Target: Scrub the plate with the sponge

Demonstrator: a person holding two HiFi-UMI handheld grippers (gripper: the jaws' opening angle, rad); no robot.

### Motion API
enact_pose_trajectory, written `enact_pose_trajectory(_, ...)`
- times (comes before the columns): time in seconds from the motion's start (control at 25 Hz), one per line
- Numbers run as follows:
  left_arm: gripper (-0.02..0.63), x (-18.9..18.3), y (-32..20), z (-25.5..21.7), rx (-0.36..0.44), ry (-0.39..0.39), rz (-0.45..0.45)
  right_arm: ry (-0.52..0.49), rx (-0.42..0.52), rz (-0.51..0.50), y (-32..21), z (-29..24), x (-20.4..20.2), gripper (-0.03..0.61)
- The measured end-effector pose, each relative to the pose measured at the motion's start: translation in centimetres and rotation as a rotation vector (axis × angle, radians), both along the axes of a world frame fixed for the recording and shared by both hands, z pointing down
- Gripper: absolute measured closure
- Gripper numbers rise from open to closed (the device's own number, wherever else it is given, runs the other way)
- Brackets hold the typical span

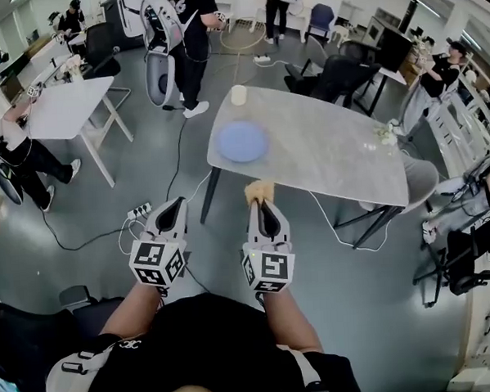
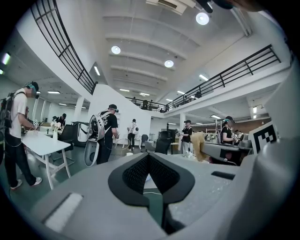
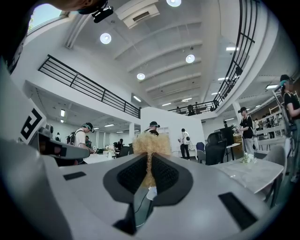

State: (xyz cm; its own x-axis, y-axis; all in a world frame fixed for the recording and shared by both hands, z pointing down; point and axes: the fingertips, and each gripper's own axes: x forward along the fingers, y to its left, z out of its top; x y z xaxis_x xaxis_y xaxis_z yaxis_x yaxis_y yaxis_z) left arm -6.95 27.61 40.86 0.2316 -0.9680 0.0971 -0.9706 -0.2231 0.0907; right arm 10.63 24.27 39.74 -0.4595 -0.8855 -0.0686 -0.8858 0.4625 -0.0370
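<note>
While the right hand-held gripper (image 1: 261, 202) pinches the sponge (image 1: 258, 188), the left hand-held gripper (image 1: 178, 202) is pressed together.

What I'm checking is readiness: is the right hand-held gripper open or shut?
Shut: the right hand-held gripper clamps the yellow foam sponge between its jaws.
</note>
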Motion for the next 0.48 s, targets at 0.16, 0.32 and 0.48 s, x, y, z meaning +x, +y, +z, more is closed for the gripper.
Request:
enact_pose_trajectory(0.16,0.609,-1.5,-0.4,0.2,0.002,0.005,0.034,0.009,0.003,0.018,0.0,0.1,-2.0,0.546)
enact_pose_trajectory(0.32,0.609,-3.0,-1.3,0.3,0.002,0.006,0.062,0.012,0.015,0.050,-0.2,-0.1,-3.5,0.548)
enact_pose_trajectory(0.48,0.609,-3.7,-2.3,0.5,-0.008,0.002,0.083,0.020,0.011,0.067,-0.6,0.0,-4.2,0.547)
